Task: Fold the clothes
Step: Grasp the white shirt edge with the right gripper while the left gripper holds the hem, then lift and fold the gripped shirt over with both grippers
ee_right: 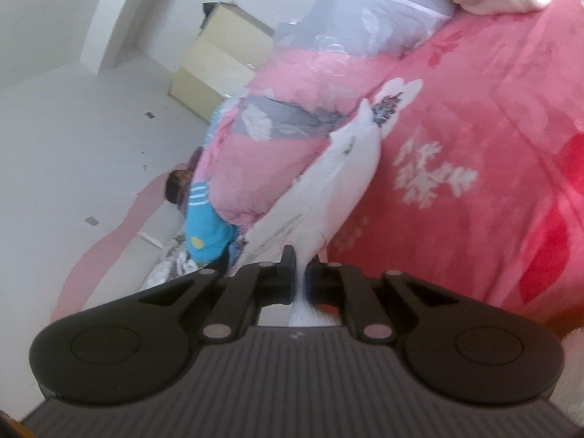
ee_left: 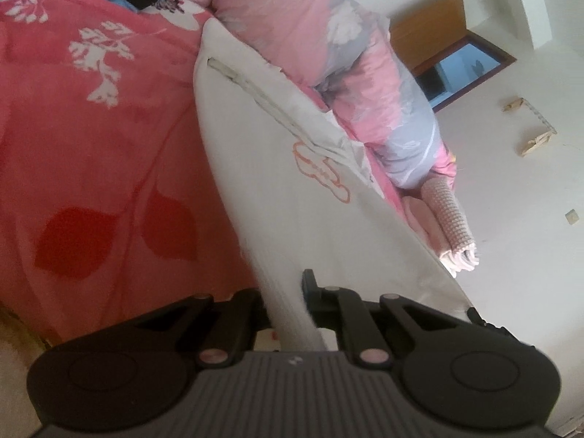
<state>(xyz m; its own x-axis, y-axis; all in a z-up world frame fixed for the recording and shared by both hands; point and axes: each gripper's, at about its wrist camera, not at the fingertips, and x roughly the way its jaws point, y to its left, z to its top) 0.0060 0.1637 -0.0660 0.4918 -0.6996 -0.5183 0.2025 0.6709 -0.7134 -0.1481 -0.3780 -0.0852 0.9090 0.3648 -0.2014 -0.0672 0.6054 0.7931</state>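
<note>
I have both tools clamped tight on the white garment (ee_left: 292, 189): the left gripper (ee_left: 288, 303) pinches one edge, the right gripper (ee_right: 299, 277) another. The cloth runs lengthwise straight away from each tool, lifted over the red floral blanket (ee_left: 91, 146) with the rolled pink quilt (ee_left: 328, 47) beyond it. Neither hand looks nearer, so I judge the fold depends on carrying both edges along that axis together.
</note>
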